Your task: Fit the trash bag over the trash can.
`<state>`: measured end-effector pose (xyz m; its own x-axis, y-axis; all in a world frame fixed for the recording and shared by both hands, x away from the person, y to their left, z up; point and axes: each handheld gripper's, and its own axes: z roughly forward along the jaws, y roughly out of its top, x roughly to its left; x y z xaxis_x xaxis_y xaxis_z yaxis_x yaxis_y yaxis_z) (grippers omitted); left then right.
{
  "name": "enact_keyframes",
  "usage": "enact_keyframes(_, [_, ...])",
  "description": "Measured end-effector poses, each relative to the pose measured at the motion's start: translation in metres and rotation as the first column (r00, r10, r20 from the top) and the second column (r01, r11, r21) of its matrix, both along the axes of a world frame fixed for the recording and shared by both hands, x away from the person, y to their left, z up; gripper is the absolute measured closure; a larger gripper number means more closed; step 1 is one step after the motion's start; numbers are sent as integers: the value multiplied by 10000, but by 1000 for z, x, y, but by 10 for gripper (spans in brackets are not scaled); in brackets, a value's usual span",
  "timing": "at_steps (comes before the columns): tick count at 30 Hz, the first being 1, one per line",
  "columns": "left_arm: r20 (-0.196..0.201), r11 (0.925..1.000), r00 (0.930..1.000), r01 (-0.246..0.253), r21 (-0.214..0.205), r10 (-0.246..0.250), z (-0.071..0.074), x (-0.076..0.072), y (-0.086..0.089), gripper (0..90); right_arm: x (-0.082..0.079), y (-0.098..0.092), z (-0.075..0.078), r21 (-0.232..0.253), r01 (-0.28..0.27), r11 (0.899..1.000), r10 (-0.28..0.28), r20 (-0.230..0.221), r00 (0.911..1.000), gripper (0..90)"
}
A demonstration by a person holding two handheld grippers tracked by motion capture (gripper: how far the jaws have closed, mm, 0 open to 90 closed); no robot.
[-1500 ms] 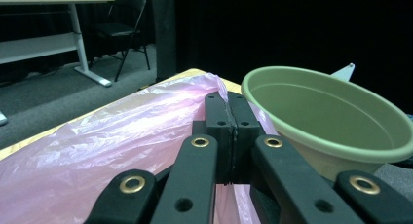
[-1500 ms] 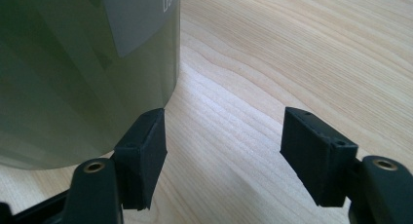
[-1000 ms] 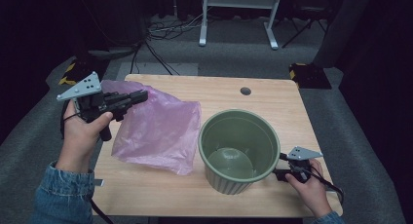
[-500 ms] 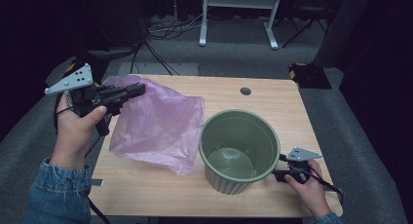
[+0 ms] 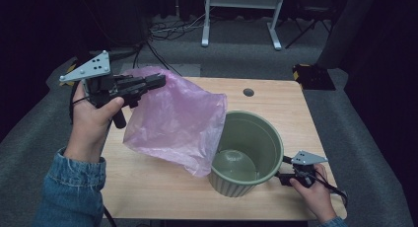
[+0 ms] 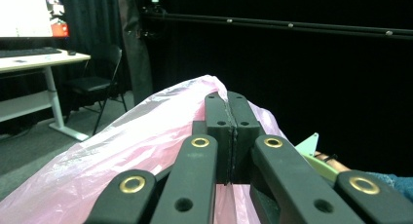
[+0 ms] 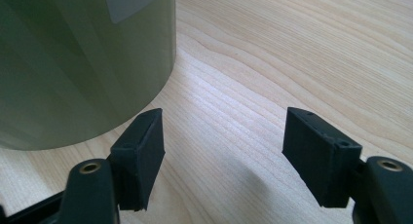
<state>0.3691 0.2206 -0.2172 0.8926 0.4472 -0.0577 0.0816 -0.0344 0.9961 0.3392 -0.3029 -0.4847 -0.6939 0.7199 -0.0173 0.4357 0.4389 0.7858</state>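
Bag-lining step: left gripper [image 5: 156, 81], upper left, pinches the bag [image 5: 182, 123]; right gripper [image 7: 224, 151] stands spread beside the bin [image 5: 246, 150]; next, open the bag over the rim

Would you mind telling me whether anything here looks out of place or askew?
Nothing is spilled or damaged. The thin pink plastic bag hangs crumpled from the shut left gripper, draping over the rim of the upright green ribbed bin rather than lining it.
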Motion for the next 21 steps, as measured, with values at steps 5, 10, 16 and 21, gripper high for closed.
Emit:
enact_keyframes(5, [66, 9997, 9997, 218, 91, -218, 7, 5, -19, 895, -2, -1, 4, -31, 16, 10000, -16, 28, 10000, 323])
enact_keyframes(10, [154, 9993, 9993, 352, 124, -354, 14, 8, -32, 894, -3, -3, 5, -42, 85, 10000, -85, 36, 10000, 324])
enact_keyframes(16, [345, 9998, 9992, 217, 46, -219, 22, 15, -43, 894, -4, -4, 4, -75, 87, 9999, -87, -11, 10000, 324])
enact_keyframes(21, [426, 9999, 9991, -10, -112, 14, 24, 25, -51, 895, -6, -3, 5, -80, 38, 10000, -38, 3, 10000, 324])
